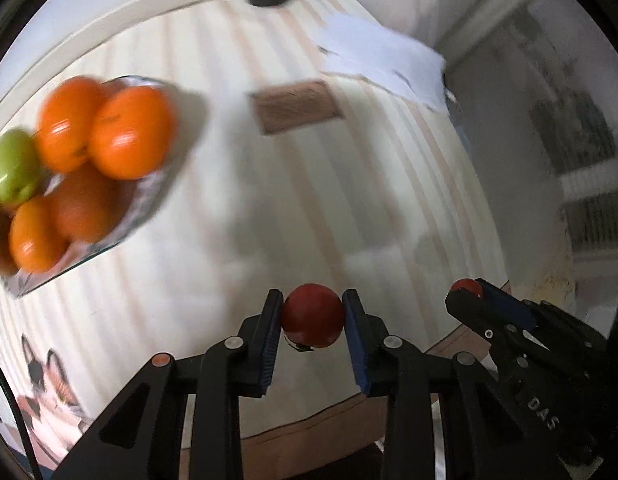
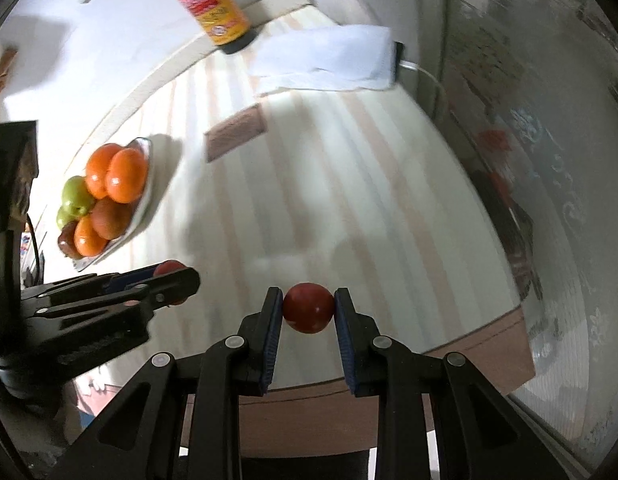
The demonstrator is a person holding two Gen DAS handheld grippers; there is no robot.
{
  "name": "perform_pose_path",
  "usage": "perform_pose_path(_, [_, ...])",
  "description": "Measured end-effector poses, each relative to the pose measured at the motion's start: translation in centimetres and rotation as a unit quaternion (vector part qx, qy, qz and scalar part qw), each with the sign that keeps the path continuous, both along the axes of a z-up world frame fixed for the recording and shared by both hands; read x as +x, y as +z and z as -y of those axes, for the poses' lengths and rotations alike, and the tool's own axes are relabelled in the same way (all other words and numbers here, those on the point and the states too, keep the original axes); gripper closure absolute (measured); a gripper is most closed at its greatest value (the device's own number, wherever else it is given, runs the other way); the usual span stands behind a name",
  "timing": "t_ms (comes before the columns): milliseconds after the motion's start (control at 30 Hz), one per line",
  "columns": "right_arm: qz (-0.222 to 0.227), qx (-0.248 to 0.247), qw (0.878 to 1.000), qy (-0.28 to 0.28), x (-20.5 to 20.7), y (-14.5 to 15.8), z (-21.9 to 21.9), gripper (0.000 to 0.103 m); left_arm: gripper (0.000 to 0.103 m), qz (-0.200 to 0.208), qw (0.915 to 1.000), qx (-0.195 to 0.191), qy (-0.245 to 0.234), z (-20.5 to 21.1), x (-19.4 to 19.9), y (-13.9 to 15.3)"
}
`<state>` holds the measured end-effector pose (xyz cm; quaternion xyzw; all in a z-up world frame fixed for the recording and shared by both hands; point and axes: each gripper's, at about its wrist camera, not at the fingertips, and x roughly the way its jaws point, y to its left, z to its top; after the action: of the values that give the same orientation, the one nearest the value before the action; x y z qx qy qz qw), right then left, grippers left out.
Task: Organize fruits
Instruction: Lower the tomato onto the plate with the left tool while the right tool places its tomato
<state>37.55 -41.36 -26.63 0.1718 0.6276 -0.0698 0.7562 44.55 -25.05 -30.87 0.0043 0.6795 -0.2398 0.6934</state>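
Red fruit, left: my left gripper (image 1: 313,316) pinches a red apple (image 1: 313,315) between its blue pads (image 1: 271,336), held above the near part of the table.
Red fruit, right: my right gripper (image 2: 308,309) clamps a second red apple (image 2: 308,308) the same way, above the table's near edge.
Neighbouring claws: the two grippers sit side by side, apart, each seen edge-on from the other's camera.
Glass dish (image 2: 143,200): far left on the striped table (image 2: 349,208); I count four oranges (image 2: 125,176), green apples (image 2: 75,196) and one dark red fruit, possibly another apple, since blur hides it.
Brown card (image 2: 235,133): flat on the table, between dish and white cloth (image 2: 329,60).
Dark bottle (image 2: 211,4): yellow label, at the far edge beside the cloth.
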Motion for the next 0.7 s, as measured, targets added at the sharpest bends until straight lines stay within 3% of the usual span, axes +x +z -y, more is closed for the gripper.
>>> perform_pose_path(133, [0.007,0.014,0.999,0.027,1.4,0.6,-2.7,0.074,0.075,0.005,0.9981,-0.017,0.059,-5.2,0.4,1.5])
perform_pose_path(267, [0.015,0.032,0.997,0.064,3.4,0.7,-6.8,0.074,0.075,0.006,0.9905,-0.031,0.134,-11.1,0.9,2.4])
perform_pose_path(500, [0.035,0.078,0.988,0.126,7.6,0.2,-15.6,0.074,0.075,-0.013,0.9649,-0.048,0.258,-20.9,2.3,1.1])
perform_pose_path(700, [0.051,0.095,0.983,0.146,10.6,-2.0,-21.7,0.074,0.075,-0.03,0.9434,-0.088,0.318,-25.7,3.8,-0.9])
